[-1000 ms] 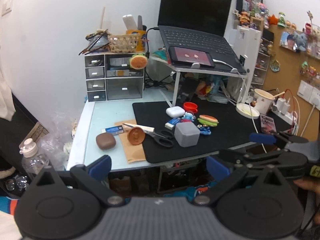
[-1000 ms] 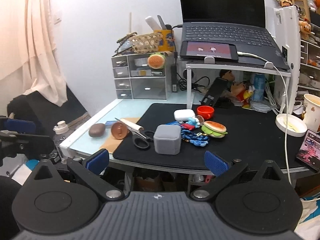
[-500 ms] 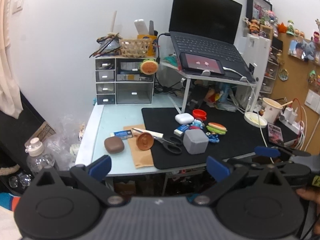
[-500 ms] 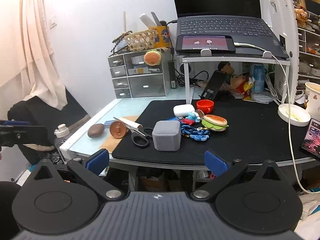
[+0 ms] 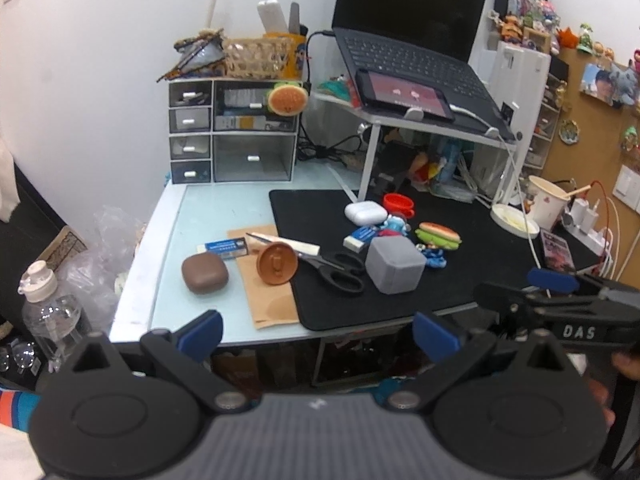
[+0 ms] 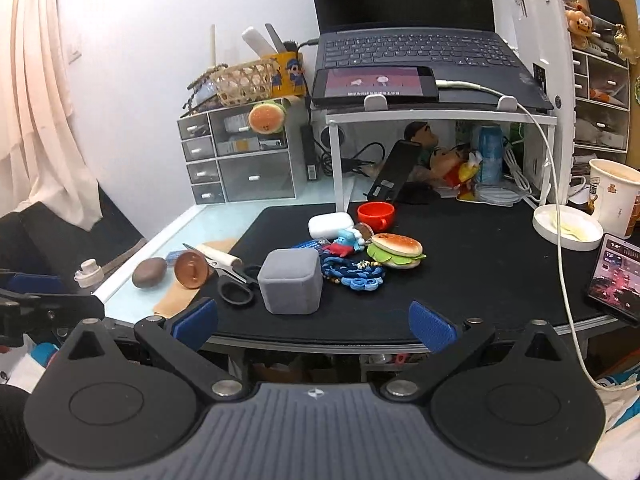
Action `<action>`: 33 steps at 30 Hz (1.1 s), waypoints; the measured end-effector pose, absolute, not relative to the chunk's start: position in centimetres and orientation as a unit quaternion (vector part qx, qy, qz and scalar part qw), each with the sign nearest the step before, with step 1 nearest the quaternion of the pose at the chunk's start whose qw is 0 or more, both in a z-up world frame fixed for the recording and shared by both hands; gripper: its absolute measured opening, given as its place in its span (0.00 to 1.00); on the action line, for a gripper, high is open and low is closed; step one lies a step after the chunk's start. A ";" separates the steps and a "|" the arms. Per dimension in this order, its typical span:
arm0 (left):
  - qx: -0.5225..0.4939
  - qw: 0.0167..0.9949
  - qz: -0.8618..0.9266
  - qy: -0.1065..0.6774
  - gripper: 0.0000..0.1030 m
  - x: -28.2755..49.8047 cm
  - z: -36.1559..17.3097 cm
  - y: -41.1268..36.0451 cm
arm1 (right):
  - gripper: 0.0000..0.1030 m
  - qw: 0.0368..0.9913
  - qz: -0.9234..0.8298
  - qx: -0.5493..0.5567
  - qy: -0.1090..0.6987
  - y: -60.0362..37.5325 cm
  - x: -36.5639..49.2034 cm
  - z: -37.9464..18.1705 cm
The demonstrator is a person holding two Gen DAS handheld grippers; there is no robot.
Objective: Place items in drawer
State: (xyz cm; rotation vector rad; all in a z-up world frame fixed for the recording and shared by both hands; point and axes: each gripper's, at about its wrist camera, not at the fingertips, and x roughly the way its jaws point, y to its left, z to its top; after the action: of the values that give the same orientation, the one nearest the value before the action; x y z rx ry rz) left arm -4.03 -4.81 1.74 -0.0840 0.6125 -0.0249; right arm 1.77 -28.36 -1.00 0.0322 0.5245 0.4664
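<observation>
A small drawer unit [image 5: 234, 132] with all its drawers shut stands at the desk's back left, also in the right wrist view [image 6: 240, 160]. Loose items lie in front of it: a grey box [image 5: 395, 265], black scissors [image 5: 336, 270], a brown case [image 5: 205, 273], a copper disc [image 5: 277, 264], a white earbud case [image 5: 365, 212], a red cup [image 5: 398, 204] and a toy burger [image 5: 438, 235]. My left gripper [image 5: 318, 334] hovers open before the desk's front edge. My right gripper [image 6: 314, 320] is open too, just short of the grey box [image 6: 291, 281]. Neither holds anything.
A laptop [image 6: 412, 44] and a phone [image 6: 374, 82] sit on a white stand [image 6: 440, 116] at the back. A paper cup [image 6: 612, 192], a white dish [image 6: 568, 228], a second phone [image 6: 616, 276] and a cable [image 6: 560, 240] lie to the right. A bottle [image 5: 48, 312] stands below the desk's left.
The right gripper has moved nearer the desk, so the items look larger. The left gripper's view has shifted slightly. Nothing on the desk has moved.
</observation>
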 end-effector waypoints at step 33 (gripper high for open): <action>-0.017 0.955 -0.066 0.288 0.87 3.3 4.6 -0.2 | 1.00 0.924 0.288 -0.060 0.244 -25.9 7.9 -0.8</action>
State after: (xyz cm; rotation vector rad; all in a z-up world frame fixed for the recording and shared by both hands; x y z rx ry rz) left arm 3.30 -0.15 4.57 -0.0337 0.5855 -0.1335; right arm 7.94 -25.88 -0.79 -0.1237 0.4997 0.5910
